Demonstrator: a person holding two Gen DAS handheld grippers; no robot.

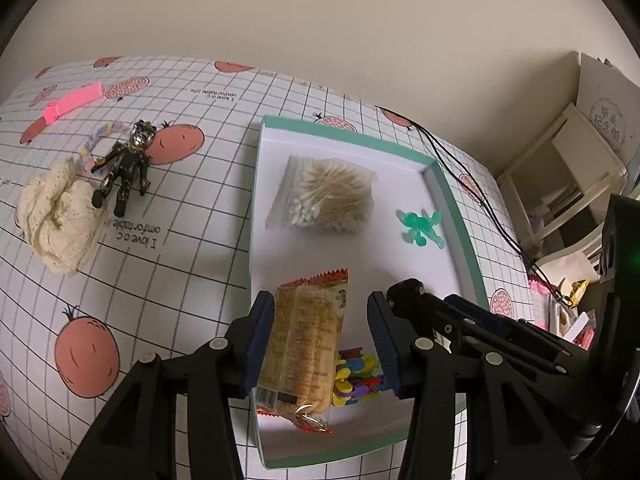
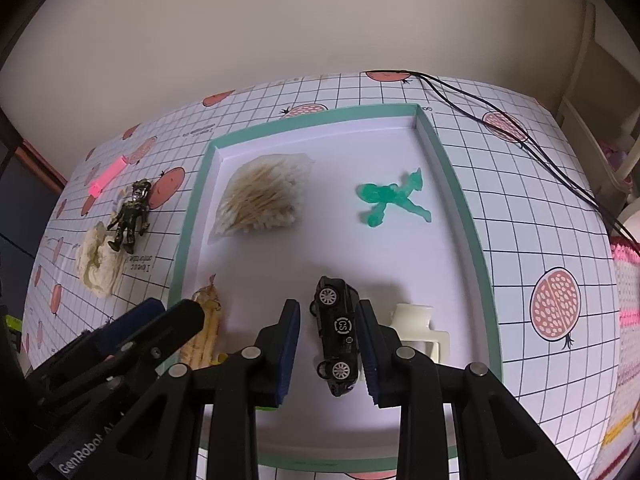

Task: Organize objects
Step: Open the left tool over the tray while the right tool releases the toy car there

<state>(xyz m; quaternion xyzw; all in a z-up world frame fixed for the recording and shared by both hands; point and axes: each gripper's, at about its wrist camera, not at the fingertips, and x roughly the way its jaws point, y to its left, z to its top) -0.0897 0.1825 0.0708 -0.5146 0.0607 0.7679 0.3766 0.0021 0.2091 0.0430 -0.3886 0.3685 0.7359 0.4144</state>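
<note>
Between our left gripper's [image 1: 320, 340] matt ribbed pads we see a crinkly glossy snack wrapper [image 1: 304, 344]. Between our right gripper's [image 2: 328, 348] pads sits a shiny black toy car [image 2: 338, 336], on the smooth white tray [image 2: 452, 184].

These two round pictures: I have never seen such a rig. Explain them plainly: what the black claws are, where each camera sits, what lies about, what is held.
The black claws are two-finger grippers that a person holds, one in each hand. Each carries a wide-angle camera looking along its fingers, hence the round, bent pictures.

The left gripper stands open around a snack packet, with colourful pieces beside it. The right gripper stands open around a black toy car; whether either is touching, I cannot tell.

Both are over a green-rimmed tray that also holds a bag of cotton swabs, a green figure and a white plastic piece. On the checked tablecloth lie a black figure, a cream cloth and a pink comb.
</note>
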